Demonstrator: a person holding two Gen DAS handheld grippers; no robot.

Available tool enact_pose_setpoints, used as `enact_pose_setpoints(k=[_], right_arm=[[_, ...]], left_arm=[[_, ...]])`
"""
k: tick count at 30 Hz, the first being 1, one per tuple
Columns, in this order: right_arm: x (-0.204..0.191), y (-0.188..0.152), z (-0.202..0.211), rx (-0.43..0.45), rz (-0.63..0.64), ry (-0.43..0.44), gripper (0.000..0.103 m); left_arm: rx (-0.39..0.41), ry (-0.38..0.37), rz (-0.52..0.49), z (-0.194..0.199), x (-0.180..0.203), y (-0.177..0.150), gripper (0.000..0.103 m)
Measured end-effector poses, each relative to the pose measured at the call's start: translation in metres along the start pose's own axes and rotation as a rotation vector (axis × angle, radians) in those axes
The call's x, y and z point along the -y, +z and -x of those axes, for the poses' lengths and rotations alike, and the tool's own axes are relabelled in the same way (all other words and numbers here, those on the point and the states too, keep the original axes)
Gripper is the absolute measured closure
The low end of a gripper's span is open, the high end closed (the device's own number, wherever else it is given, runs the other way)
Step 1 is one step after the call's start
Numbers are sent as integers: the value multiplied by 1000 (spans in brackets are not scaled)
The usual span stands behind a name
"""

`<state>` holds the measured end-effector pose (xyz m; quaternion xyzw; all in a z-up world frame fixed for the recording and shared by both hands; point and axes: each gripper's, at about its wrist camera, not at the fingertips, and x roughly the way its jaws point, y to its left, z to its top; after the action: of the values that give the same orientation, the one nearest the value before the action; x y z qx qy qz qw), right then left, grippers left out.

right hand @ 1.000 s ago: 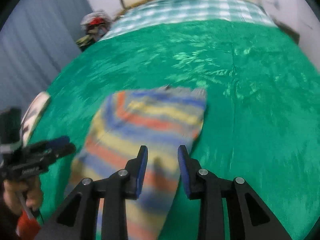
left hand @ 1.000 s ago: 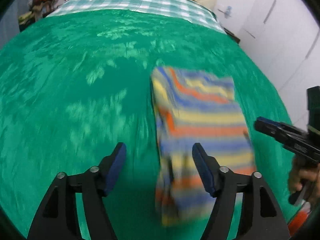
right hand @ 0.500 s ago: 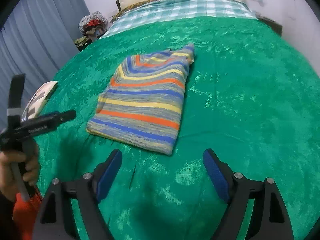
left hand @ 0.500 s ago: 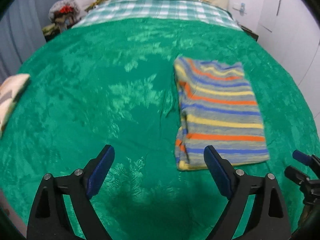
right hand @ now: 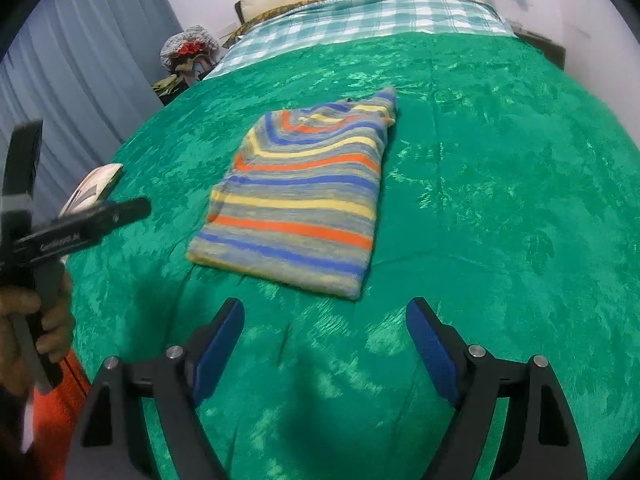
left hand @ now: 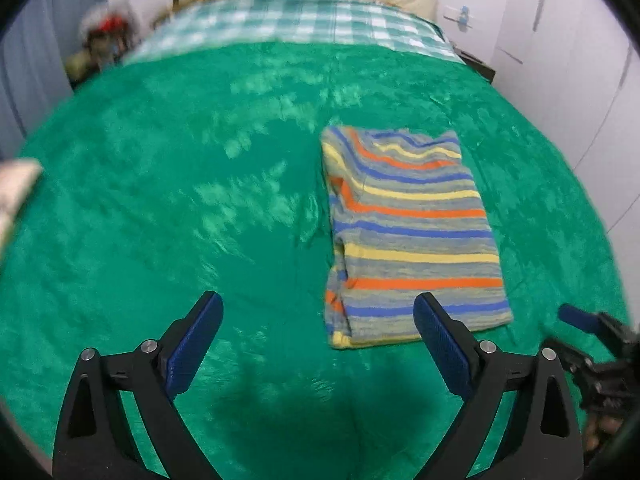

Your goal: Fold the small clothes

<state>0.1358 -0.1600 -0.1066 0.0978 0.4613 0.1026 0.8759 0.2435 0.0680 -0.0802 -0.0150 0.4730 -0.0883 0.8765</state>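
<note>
Green bedspread (left hand: 160,220), folded striped sweater (left hand: 412,232), curtain (right hand: 80,80) right-view only

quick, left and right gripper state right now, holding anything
Left gripper: open, holding nothing, short of the striped garment.
Right gripper: open, holding nothing.
</note>
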Motion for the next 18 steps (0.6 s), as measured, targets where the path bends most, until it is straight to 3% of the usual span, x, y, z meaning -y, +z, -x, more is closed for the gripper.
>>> enact_pose_setpoints(k=[5, 11, 14, 15, 17, 18], right_arm=[[33, 23, -19, 7, -90, 3, 20], [52, 74, -76, -9, -151, 73, 20], [59, 98, -110, -19, -223, 120, 20], [61, 104, -119, -18, -253, 129, 20], [62, 115, -137, -6, -293, 137, 20], [60, 118, -141, -3, -289, 136, 31]], left_arm=[[-51, -116, 135, -43, -30, 17, 6], [-127, -131, 84, -112, -14, 51, 7], [-124, -124, 66, -134, -3, 65, 11], [-119, -135, 60, -138, 1, 68, 20], [-122, -186, 49, -146, 9, 71, 49], [-126, -208, 45, -148, 11, 71, 80]])
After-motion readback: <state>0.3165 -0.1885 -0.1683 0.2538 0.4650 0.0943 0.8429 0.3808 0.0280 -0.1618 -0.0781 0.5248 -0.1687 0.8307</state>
